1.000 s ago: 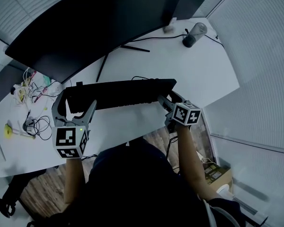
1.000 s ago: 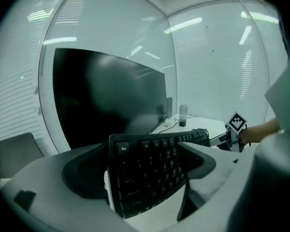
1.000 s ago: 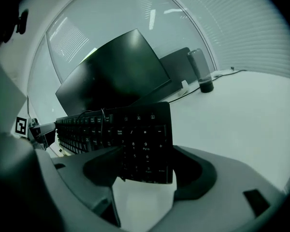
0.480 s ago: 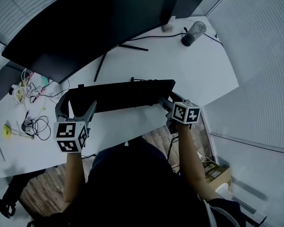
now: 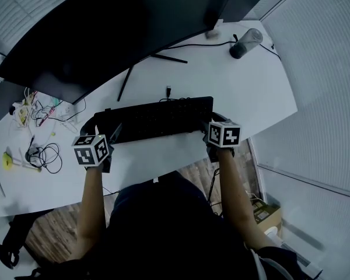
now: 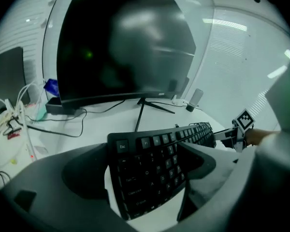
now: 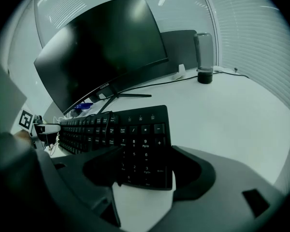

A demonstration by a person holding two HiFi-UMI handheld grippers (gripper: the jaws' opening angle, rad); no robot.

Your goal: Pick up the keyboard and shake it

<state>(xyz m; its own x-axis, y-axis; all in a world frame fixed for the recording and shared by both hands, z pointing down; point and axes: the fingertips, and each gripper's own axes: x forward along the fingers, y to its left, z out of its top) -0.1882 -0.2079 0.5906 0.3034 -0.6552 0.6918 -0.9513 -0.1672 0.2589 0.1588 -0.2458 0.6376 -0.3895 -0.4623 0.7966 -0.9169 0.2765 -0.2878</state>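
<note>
Holding the black keyboard (image 5: 154, 118) by both ends, just in front of the monitor (image 5: 105, 34) and roughly parallel to its lower edge. Closed on the Esc end with the left gripper (image 6: 150, 166): one jaw against the long edge nearer the monitor, the other against the long edge farther from it, letter keys filling the gap between. Closed the same way on the number-pad end with the right gripper (image 7: 145, 158), both jaws touching the keyboard's long edges, the pad's short end poking out past them toward the camera. Marker cubes of both grippers visible from the head view, on the side of the keyboard away from the monitor, with a bare forearm (image 5: 90, 209) trailing back from each. Looks slightly bowed along its length in the left gripper view, the far end curving off in front of the monitor's right half. Hard to tell whether lifted clear of the white desk (image 5: 239, 98) or resting on it. Thin black stand legs (image 5: 127, 81) splayed out under the monitor, one reaching toward the keyboard. Dark tumbler (image 5: 245, 42) upright beyond the monitor's right end, well apart from the keyboard, a black cable (image 5: 192, 44) running from beneath the monitor toward it. Tangle of cables (image 5: 44, 153) and small clutter off the monitor's left end. Screen dark, showing only soft reflections.
</note>
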